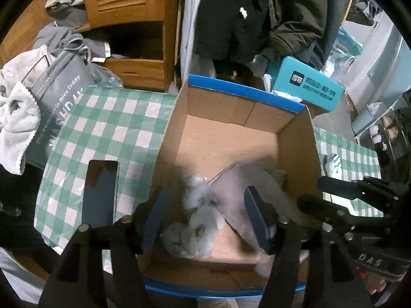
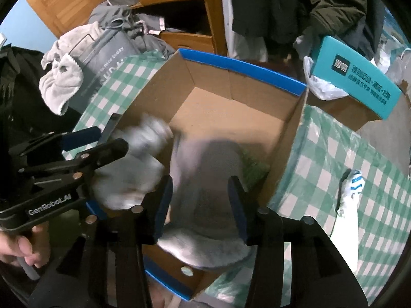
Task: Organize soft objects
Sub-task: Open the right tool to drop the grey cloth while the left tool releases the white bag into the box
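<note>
Nearest to us, the left gripper (image 1: 205, 215) hangs over the open cardboard box (image 1: 298, 138), pointing steeply down. Its 2 blue-padded fingers (image 1: 257, 215) stand apart, with the pale grey soft garment (image 1: 231, 187) below and between them; the pads do not press on it. The garment is blurred, so we cannot tell whether it has come to rest on the box floor. Fluffy white tufts (image 1: 195, 200) sit at its left side.

From the right wrist view, the right gripper (image 2: 199, 205) also points down into the box, fingers (image 2: 237, 205) apart, the same grey garment smeared with motion between them and touching neither pad that we can make out. A hand (image 2: 23, 246) holds the left gripper's handle at the lower left of that view.

In the box's right corner a scrap of green (image 2: 254, 164) shows beside the garment. The box has blue tape along its near and far rims and stands on the bench (image 1: 108, 128), which is covered in a green and white checked cloth. A dark phone (image 1: 100, 192) lies on the cloth just left of the box. A white sock with blue stripes (image 2: 352, 187) lies on the cloth to the right, apart from the box.

Further off, a grey bag (image 1: 59, 97) with a pale towel (image 1: 18, 123) draped beside it sits at the bench's left end. A teal box (image 1: 308, 87) stands behind the cardboard box, and dark jackets (image 1: 257, 12) hang beyond, next to a wooden cabinet (image 1: 128, 12).
</note>
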The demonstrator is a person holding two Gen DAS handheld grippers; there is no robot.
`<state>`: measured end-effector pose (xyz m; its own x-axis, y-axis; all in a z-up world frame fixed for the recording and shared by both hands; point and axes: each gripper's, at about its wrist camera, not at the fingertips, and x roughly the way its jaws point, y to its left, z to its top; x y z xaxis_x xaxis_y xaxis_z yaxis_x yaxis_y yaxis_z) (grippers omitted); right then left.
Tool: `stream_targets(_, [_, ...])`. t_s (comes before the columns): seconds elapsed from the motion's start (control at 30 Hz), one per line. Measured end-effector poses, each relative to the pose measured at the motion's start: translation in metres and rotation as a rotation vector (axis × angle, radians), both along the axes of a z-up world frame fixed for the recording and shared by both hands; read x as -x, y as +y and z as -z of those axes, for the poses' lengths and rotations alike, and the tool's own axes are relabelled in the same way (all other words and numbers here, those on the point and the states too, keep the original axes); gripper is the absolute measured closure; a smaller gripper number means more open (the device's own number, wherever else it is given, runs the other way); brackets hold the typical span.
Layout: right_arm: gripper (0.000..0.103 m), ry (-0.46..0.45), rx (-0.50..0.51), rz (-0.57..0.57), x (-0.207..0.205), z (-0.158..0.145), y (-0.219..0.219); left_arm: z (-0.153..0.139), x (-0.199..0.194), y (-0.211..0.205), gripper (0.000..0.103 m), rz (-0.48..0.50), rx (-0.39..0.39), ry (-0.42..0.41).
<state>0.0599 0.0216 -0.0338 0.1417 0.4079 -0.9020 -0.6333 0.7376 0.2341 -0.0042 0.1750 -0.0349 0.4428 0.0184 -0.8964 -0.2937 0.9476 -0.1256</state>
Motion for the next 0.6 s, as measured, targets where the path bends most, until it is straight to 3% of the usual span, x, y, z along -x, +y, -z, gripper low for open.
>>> stream_targets(0.1, [0.051, -0.002, -0.008, 0.020, -0.002, -0.004, -0.006, 0.000, -0.001, -0.002, 0.038, 0.008, 0.013, 0.003])
stream_targets(0.6, [0.046, -0.013, -0.001, 0.077, -0.005, -0.007, -0.046, -0.003, -0.008, -0.042, 0.037, 0.101, 0.003, 0.022])
